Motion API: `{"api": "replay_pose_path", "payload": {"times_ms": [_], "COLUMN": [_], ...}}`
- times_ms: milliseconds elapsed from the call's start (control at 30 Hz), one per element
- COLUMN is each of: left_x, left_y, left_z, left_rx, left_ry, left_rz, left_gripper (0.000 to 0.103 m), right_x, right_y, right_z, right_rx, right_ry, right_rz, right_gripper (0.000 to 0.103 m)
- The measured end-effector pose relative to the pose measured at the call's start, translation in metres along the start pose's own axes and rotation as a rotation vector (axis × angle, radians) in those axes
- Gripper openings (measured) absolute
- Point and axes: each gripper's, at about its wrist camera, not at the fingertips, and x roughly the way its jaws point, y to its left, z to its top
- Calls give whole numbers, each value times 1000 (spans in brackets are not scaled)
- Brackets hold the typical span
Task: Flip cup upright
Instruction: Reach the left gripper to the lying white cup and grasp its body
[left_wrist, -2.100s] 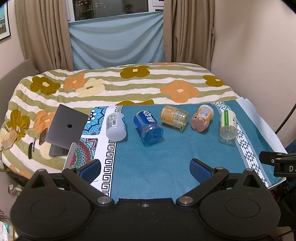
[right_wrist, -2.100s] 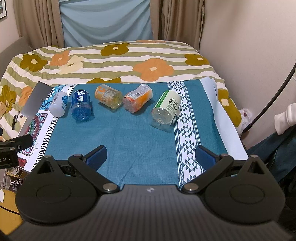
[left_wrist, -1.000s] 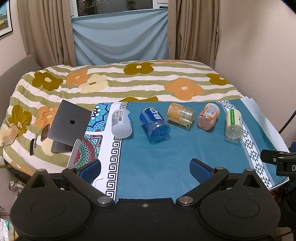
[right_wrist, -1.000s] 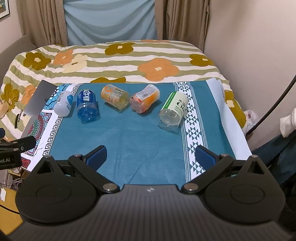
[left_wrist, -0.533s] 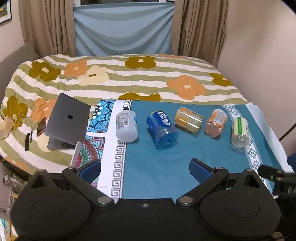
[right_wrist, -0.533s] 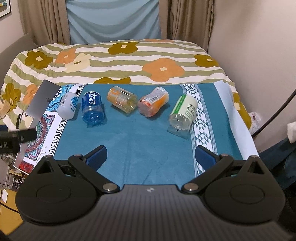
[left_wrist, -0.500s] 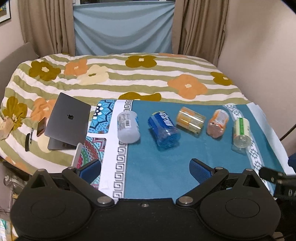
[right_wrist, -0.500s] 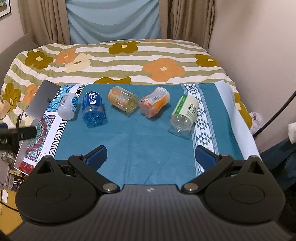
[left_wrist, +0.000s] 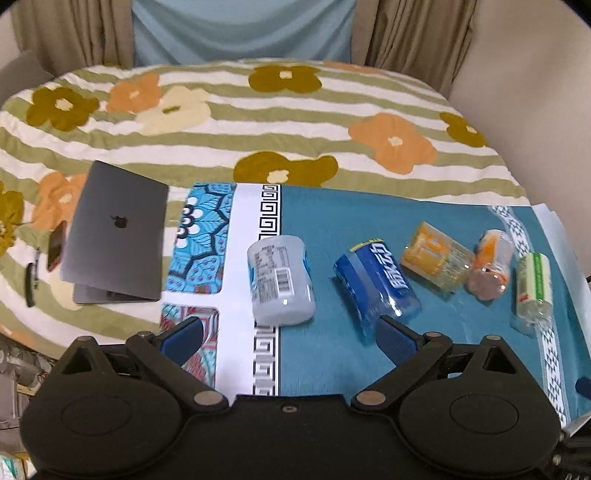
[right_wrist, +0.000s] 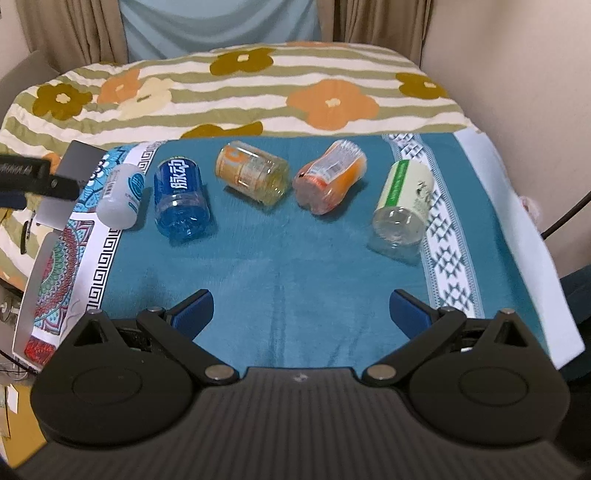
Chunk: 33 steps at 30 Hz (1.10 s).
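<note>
Bed (left_wrist: 258, 122); teal cloth (right_wrist: 295, 258); laptop (left_wrist: 114, 236). Five cups on their sides in a row on the cloth: white (left_wrist: 279, 278), blue (left_wrist: 376, 286), yellow (right_wrist: 253, 177), orange (right_wrist: 328, 181), green (right_wrist: 404, 197). Left gripper (left_wrist: 290, 334), right gripper (right_wrist: 301, 308): both spread wide, empty.

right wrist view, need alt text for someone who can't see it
Five plastic cups lie on their sides in a row on a teal cloth: white cup, blue cup, yellow cup, orange cup, green-labelled cup. The right gripper hovers, jaws open.
</note>
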Motion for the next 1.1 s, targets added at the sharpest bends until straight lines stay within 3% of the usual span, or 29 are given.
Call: {"api": "replay_pose_path", "payload": {"times_ms": [433, 567, 767, 1100], "left_x": [90, 102, 118, 109], "left_y": [12, 15, 18, 16], "left_z": [44, 46, 47, 43], "left_rx": [-6, -5, -31, -55], "left_ry": [167, 192, 241, 229], "left_rz": [-31, -23, -41, -51], "left_gripper": [90, 85, 68, 66], "right_x": [51, 59, 69, 64], "right_y": [16, 14, 7, 5], "right_z": [14, 12, 10, 10], "right_rx": [15, 19, 34, 35], "right_ry": [76, 102, 125, 109], "right_rz": [-8, -10, -10, 18], "right_gripper": [103, 103, 103, 103]}}
